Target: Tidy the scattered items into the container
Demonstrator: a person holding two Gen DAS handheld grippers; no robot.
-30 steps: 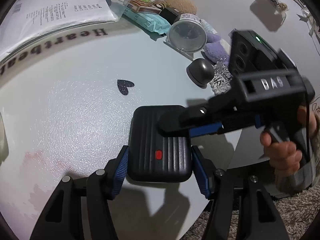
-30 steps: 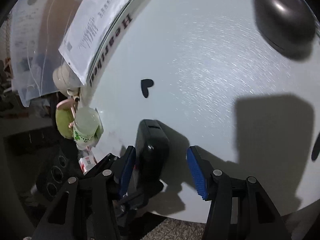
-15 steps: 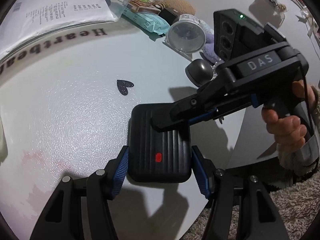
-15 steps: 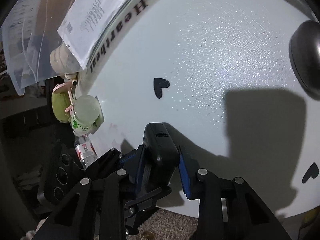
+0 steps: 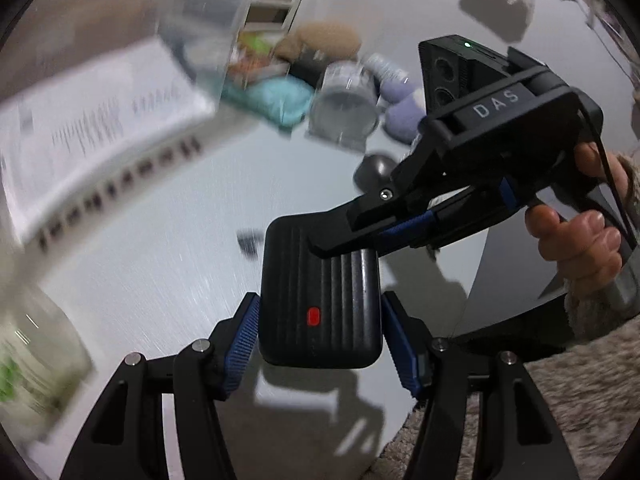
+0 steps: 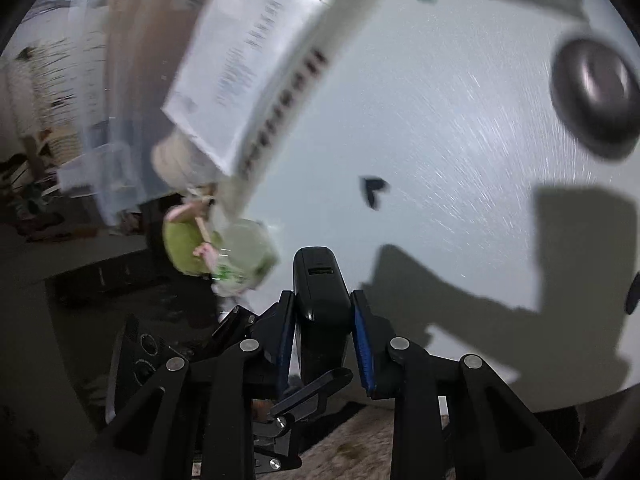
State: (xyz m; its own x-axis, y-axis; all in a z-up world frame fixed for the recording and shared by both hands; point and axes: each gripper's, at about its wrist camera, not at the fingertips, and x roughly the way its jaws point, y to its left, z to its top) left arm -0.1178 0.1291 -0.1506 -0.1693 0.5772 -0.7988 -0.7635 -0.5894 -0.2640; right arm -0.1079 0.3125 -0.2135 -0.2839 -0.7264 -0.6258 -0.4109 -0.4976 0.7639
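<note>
A black ribbed power bank with a red button is held above the white round table. My left gripper is shut on its two long sides. My right gripper is shut on its two flat faces, seen edge-on in the right wrist view; in the left wrist view it comes in from the right. A clear plastic container stands blurred at the table's far side.
A white printed sheet, a teal packet, a clear jar, purple plush items and a dark round object lie on the table's far part. A green plush and a cup sit at the left edge.
My right gripper has shut on the power bank. Both grippers have lifted it off the table, and the background is now motion-blurred.
</note>
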